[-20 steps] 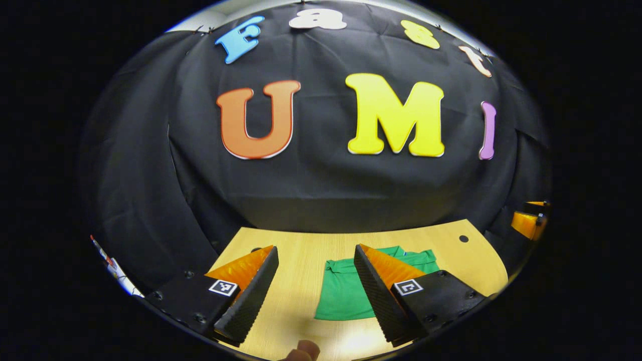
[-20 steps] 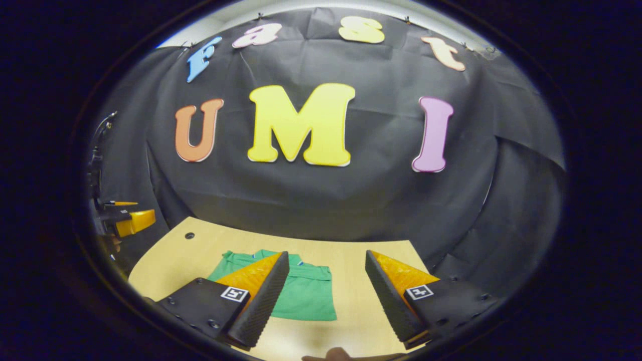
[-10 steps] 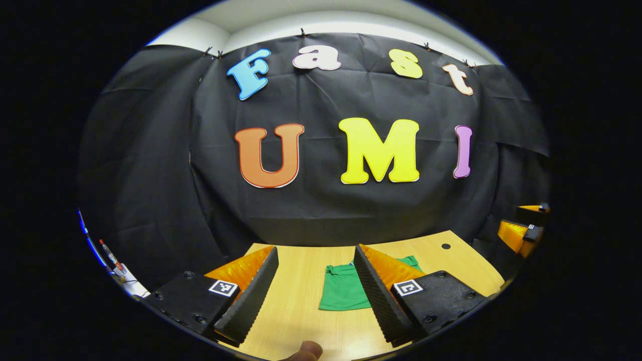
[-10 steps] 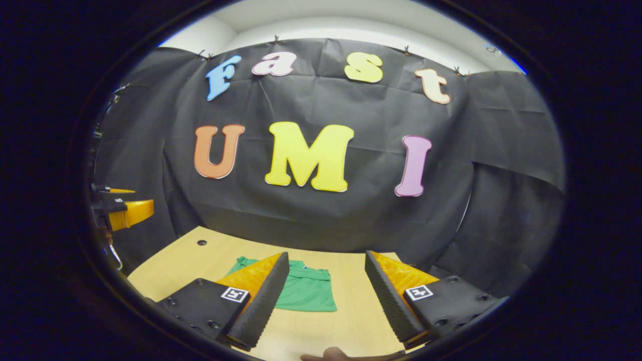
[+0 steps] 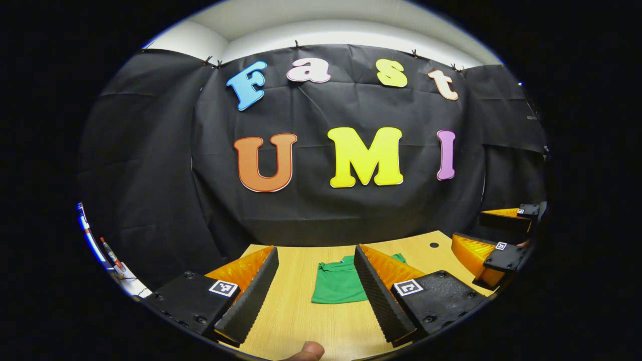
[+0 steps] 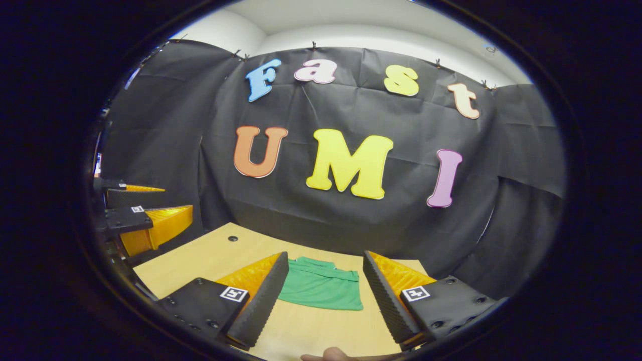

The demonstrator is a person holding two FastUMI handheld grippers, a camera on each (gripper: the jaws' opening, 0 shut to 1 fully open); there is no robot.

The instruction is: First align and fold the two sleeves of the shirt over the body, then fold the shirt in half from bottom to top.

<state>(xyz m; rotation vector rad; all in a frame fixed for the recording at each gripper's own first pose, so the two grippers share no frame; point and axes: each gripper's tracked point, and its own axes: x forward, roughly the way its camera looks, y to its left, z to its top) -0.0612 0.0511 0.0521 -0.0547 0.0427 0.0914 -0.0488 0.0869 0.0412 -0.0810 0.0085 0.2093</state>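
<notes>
- Left gripper view: the left gripper [image 5: 315, 291] hangs above the near part of the wooden table [image 5: 301, 321] with its two fingers spread wide and nothing between them.
- Ahead of it the green shirt [image 5: 337, 286] lies flat on the table as a compact folded rectangle, collar end toward the black cloth wall [image 5: 150, 175]; its right part is hidden behind this gripper's right finger.
- A fingertip [image 5: 306, 352] of the person shows at the bottom edge.
- Off to the right, above the table's corner, is the right gripper [image 5: 489, 233] — jaws apart, empty.
- Right gripper view: the right gripper [image 6: 325, 293] is likewise spread open and holds nothing, raised above the table [image 6: 200, 260].
- Here the shirt [image 6: 323, 291] lies between the two fingers, well clear of both — neat-edged, sleeves tucked out of sight.
- At the left edge, the left gripper [image 6: 165, 203] hovers off the table's side, open.
</notes>
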